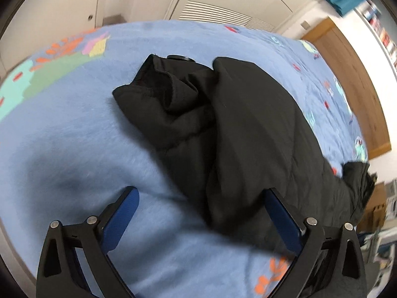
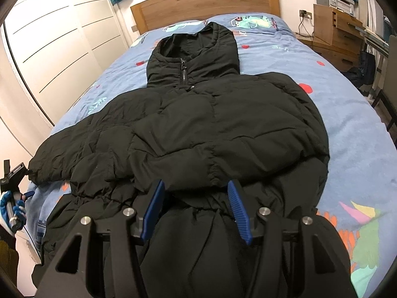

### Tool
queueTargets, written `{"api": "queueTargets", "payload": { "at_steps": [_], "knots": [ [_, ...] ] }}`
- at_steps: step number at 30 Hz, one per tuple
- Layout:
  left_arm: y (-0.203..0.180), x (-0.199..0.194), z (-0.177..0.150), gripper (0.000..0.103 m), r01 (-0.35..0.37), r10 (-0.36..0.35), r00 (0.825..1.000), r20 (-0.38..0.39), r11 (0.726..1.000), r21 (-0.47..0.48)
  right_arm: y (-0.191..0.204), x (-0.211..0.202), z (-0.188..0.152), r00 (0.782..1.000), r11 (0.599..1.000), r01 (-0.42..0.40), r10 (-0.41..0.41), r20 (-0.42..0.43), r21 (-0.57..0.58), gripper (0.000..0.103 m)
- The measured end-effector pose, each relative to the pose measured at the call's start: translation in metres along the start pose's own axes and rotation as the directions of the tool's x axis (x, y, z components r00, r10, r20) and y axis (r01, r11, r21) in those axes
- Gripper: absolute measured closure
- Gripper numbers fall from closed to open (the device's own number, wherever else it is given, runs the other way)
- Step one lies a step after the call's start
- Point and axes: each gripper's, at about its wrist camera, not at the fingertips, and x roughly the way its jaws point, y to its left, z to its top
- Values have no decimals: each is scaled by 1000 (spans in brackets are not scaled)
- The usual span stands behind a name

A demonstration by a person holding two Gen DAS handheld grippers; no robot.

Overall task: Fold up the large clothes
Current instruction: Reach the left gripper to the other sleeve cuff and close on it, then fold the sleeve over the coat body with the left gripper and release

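A black puffer jacket [image 2: 211, 129] lies front up on the blue bed cover [image 2: 359, 149], zipped, with its hood [image 2: 198, 42] toward the headboard. Its left sleeve [image 2: 62, 154] stretches to the bed's edge. My right gripper [image 2: 196, 185] hovers over the gathered waist, its jaws partly apart, its blue pads [image 2: 238, 208] not pressing on cloth. In the left wrist view the jacket [image 1: 248, 129] runs up the right side, with the sleeve end [image 1: 158, 92] crumpled. My left gripper [image 1: 201, 192] stands wide open across the jacket's edge, gripping nothing.
A wooden headboard [image 2: 206, 2] closes the far end of the bed. White wardrobe doors [image 2: 57, 39] run along the left, and a wooden cabinet [image 2: 332, 32] stands at the right. A gloved hand [image 2: 12, 208] shows at the left edge beside the sleeve cuff.
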Motion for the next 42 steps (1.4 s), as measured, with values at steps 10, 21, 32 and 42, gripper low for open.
{"api": "queueTargets", "payload": {
  "at_steps": [10, 21, 32, 42],
  "knots": [
    [2, 2, 15, 70, 100, -103, 994, -38, 993, -62, -10, -18, -1, 1000, 1000, 15, -15, 24, 6, 51],
    [-41, -34, 9, 96, 98, -99, 995, 21, 992, 77, -13, -43, -9, 998, 999, 46, -46, 37, 0, 51],
    [-104, -105, -17, 97, 100, -124, 989, 85, 963, 250, -35, -86, -27, 995, 998, 38, -43, 87, 52, 51],
    [-204, -143, -85, 97, 136, -189, 979, 78, 885, 444, -62, -120, -48, 988, 993, 100, -107, 111, 64, 51]
  ]
}}
